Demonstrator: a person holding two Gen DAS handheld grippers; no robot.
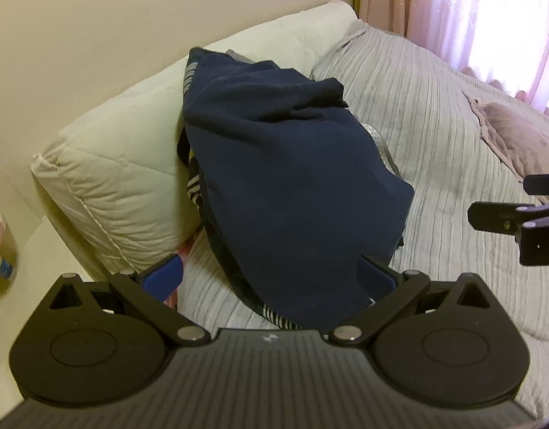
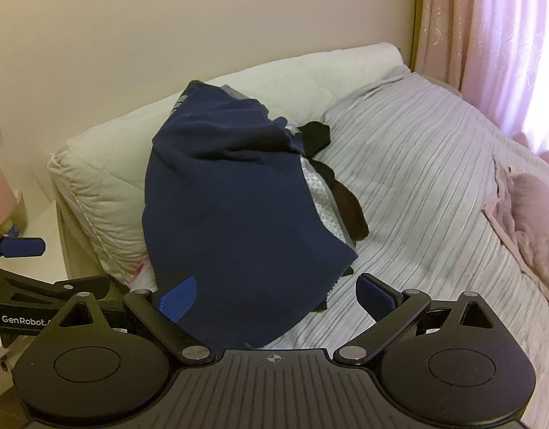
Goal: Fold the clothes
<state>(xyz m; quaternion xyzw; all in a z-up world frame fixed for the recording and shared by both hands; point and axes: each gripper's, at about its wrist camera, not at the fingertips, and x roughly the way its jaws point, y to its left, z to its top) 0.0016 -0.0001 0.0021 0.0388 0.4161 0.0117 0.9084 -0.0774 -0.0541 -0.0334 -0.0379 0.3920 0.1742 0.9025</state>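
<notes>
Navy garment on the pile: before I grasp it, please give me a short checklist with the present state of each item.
1. Left tongs open: ok, jaws spread wide.
2. Right tongs open: ok, jaws spread wide.
3. Both tongs empty: ok, nothing is held between the pads.
4. Navy garment on top and reachable: ok, it covers the pile of clothes.
5. One layer only will be taken: cannot tell, a striped fabric and a black garment lie under its edges.
6. Free space on the grey bedspread for folding: ok, the area right of the pile is bare.
</notes>
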